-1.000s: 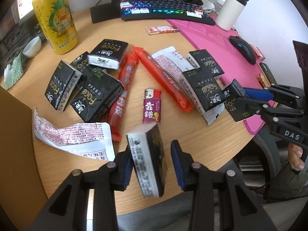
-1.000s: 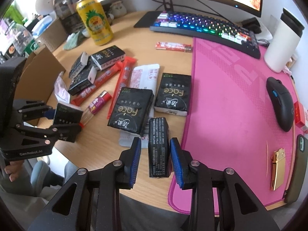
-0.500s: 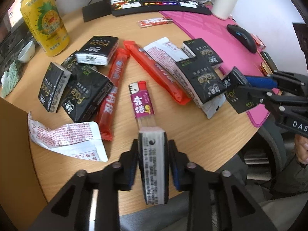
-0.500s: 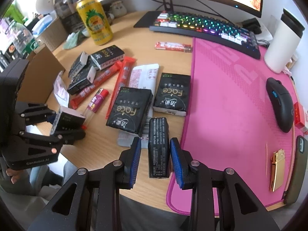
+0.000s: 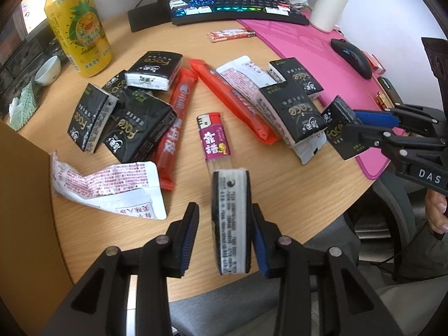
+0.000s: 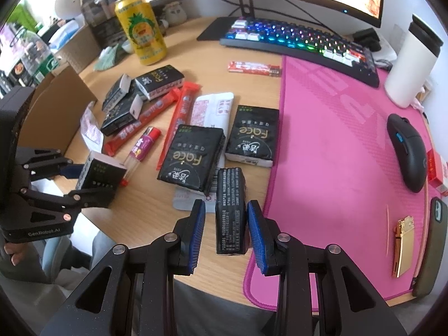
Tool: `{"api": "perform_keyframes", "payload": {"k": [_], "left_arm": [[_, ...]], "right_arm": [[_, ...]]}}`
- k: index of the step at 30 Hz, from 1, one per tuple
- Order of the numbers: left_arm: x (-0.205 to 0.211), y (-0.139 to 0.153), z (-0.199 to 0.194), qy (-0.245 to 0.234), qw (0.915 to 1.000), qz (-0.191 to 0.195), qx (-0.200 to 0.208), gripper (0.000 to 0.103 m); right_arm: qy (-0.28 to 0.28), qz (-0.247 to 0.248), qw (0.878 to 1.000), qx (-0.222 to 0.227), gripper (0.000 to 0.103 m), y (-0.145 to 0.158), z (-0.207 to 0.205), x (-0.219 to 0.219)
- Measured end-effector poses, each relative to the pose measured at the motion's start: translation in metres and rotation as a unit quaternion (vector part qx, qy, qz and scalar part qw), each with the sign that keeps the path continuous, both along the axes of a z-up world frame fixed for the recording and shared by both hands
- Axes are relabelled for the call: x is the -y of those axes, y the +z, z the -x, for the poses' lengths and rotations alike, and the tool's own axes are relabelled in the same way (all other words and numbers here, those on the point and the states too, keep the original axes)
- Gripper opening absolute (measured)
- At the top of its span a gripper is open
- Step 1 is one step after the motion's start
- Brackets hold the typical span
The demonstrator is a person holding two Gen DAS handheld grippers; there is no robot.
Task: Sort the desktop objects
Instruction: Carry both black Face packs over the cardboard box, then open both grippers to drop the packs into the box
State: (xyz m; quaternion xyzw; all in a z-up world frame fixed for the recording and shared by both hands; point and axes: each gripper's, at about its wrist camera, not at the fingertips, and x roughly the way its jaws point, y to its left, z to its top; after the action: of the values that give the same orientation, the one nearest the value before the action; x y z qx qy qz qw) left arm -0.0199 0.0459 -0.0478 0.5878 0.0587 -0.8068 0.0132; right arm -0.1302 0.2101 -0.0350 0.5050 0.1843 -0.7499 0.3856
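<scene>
Currently the left gripper [image 5: 224, 210] stands part open around the left tissue pack [image 5: 231, 224]: its three-o'clock pad [image 5: 259, 240] touches the pack, while its nine-o'clock pad [image 5: 189, 235] is clear of it, so no squeeze. That pack stands on end, blurred, at six o'clock of the lighter [image 5: 214, 137], near the front edge of the desk [image 5: 294, 196]. The right gripper [image 6: 226, 204] brackets the right tissue pack [image 6: 231, 212]. Its three-o'clock pad [image 6: 256, 232] is against the pack and a thin gap shows at the nine-o'clock pad [image 6: 197, 232]. From the left wrist view the fingers look closed on it, so I cannot tell whether the grip is firm. This pack sits at the wood edge of the pink mat [image 6: 336, 140], at six o'clock of two flat tissue packs [image 6: 193, 159]. The cardboard box [image 6: 53, 103] is at nine o'clock with its interior hidden. The white tumbler [image 6: 411, 64] is lidded. The small cup [image 5: 50, 68] is too small for its contents to show.
</scene>
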Motion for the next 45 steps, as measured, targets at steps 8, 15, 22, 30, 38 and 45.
{"api": "perform_keyframes", "payload": {"k": [8, 15, 22, 30, 38, 45], "left_arm": [[0.005, 0.007, 0.003, -0.006, 1.0000, -0.005, -0.006, 0.021], [0.019, 0.039, -0.006, -0.013, 0.9991, -0.023, -0.034, 0.021], [0.052, 0.109, -0.041, -0.007, 0.9943, -0.033, -0.101, 0.021], [0.132, 0.140, -0.086, 0.099, 0.9866, 0.021, -0.129, 0.021], [0.208, 0.124, -0.122, 0.196, 0.9731, 0.055, -0.109, 0.021], [0.234, 0.104, -0.136, 0.210, 0.9723, 0.036, -0.096, 0.021]], "right_arm": [[0.005, 0.004, 1.000, -0.007, 0.017, 0.011, 0.002, -0.001], [0.065, 0.027, 0.997, -0.012, 0.017, 0.046, -0.008, 0.015], [0.170, 0.045, 0.983, -0.045, 0.017, 0.099, -0.040, 0.074], [0.298, 0.121, 0.947, -0.015, 0.018, 0.146, -0.098, 0.196], [0.352, 0.121, 0.928, -0.002, 0.018, 0.134, -0.160, 0.288], [0.351, 0.073, 0.933, 0.007, 0.022, 0.095, -0.174, 0.317]]}}
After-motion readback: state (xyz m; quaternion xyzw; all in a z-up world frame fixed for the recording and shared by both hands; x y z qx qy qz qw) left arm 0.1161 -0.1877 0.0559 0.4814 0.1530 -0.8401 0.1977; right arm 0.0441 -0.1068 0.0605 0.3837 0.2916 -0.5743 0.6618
